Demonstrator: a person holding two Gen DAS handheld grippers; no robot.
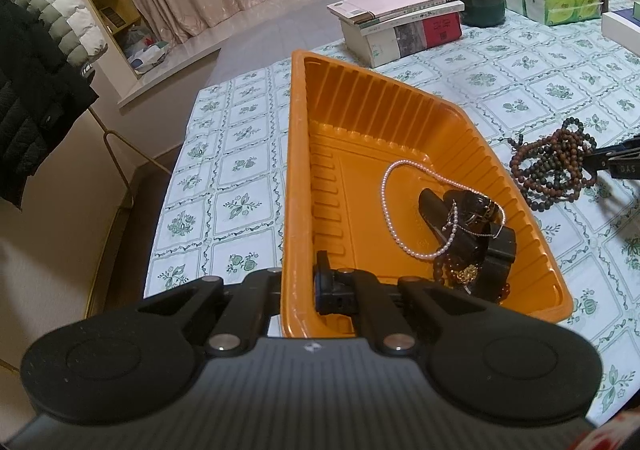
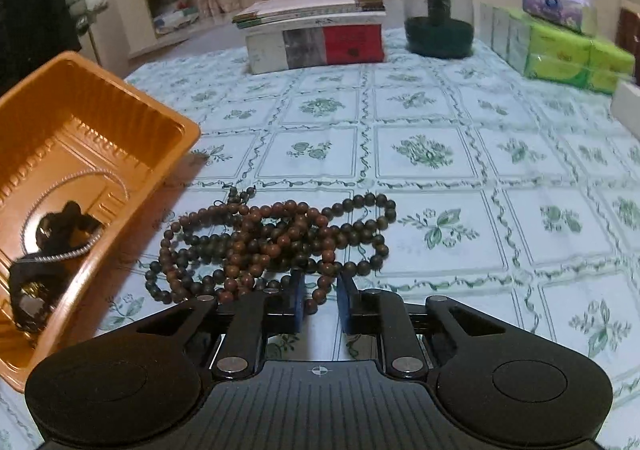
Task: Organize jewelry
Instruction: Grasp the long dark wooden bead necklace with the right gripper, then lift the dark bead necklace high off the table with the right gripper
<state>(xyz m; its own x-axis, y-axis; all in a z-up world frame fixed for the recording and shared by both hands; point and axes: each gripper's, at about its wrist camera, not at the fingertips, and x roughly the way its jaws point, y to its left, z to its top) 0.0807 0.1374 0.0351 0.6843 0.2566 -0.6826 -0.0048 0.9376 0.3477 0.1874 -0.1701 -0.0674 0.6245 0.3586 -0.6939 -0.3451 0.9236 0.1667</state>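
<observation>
In the left wrist view, the left gripper (image 1: 304, 282) is nearest, its jaws closed on the near wall of the orange tray (image 1: 298, 178). Inside lie a pearl strand (image 1: 390, 206) and dark pieces. The beads (image 1: 554, 166) sit on the tablecloth (image 1: 240, 154) just right of the tray.

In the right wrist view, the right gripper (image 2: 320, 302) is partly open, its blue pads (image 2: 297, 304) either side of a loop of beads (image 2: 272, 238), not pressing on it. The tray (image 2: 120, 122) stands to the left.

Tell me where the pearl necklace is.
The pearl necklace lies inside the orange tray, looped over the dark jewelry near its right wall in the left wrist view. The wooden bead strands lie outside on the tablecloth.
</observation>
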